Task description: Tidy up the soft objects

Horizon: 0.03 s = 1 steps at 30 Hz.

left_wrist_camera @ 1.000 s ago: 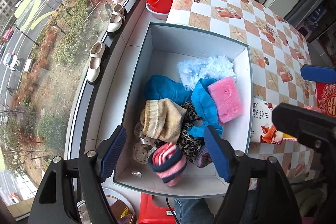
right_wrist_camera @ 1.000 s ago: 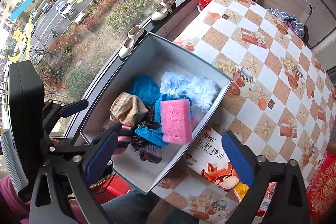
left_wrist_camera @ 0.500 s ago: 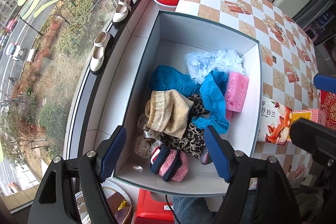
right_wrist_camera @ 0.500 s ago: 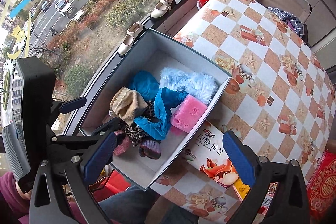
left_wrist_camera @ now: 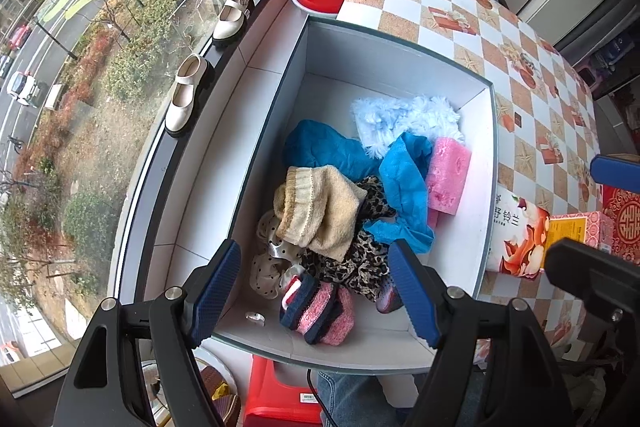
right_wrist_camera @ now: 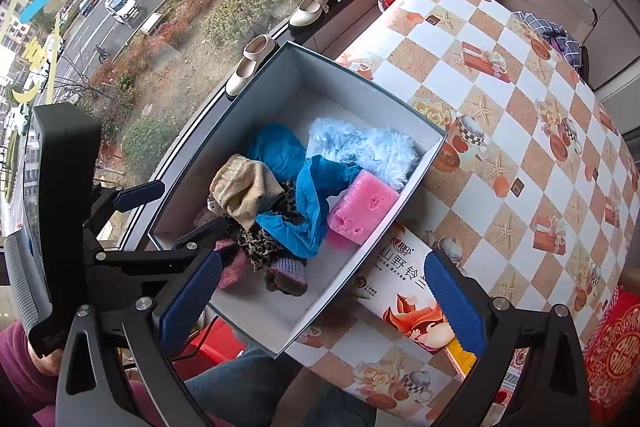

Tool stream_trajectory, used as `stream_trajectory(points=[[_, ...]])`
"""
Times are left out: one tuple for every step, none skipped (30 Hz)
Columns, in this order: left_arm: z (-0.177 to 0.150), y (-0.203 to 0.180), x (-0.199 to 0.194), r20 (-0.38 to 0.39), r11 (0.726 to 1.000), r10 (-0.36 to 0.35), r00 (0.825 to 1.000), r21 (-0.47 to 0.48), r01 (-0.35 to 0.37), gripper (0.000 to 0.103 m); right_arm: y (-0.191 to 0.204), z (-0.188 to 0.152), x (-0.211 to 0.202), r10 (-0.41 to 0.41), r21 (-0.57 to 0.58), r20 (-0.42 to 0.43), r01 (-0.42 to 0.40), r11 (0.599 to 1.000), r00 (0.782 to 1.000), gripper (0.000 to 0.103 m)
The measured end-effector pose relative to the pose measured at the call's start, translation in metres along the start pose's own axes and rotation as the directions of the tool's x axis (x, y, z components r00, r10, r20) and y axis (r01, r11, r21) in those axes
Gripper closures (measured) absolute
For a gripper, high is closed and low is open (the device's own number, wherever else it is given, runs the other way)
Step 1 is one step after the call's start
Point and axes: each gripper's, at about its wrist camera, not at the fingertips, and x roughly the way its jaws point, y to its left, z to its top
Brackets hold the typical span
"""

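On the window ledge at the far left, two cream leather strap shoes (left_wrist_camera: 187, 95) were seen standing one behind the other. The left gripper (left_wrist_camera: 314, 291), with ribbed blue pads, was held with its jaws apart and nothing between them, above the near end of a deep rectangular grey cardboard box with a white inside (left_wrist_camera: 400, 59). Heaped in that box were the soft things: a ribbed beige knitted sock (left_wrist_camera: 320, 211), a crumpled teal cloth (left_wrist_camera: 320, 147), a leopard-print fabric (left_wrist_camera: 360, 263), a pink and navy striped fuzzy sock (left_wrist_camera: 320, 315), a fluffy pale blue plush piece (left_wrist_camera: 400, 119) and, against the right wall, a porous pink sponge block (left_wrist_camera: 446, 179). The right gripper (right_wrist_camera: 320, 297) was likewise spread wide and empty, over the box's near right corner. Just beside the box, a glossy printed tissue pack (right_wrist_camera: 404, 291) was seen lying on the checkered orange-and-white oilcloth table (right_wrist_camera: 520, 131)
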Motion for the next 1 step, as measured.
stream_trajectory(points=[[0.0, -0.0001, -0.0021, 0.013, 1.0, 0.009, 1.0, 0.003, -0.009, 0.024, -0.0003, -0.0001, 0.0, 0.001, 0.003, 0.002, -0.001, 1.0, 1.0, 0.001]])
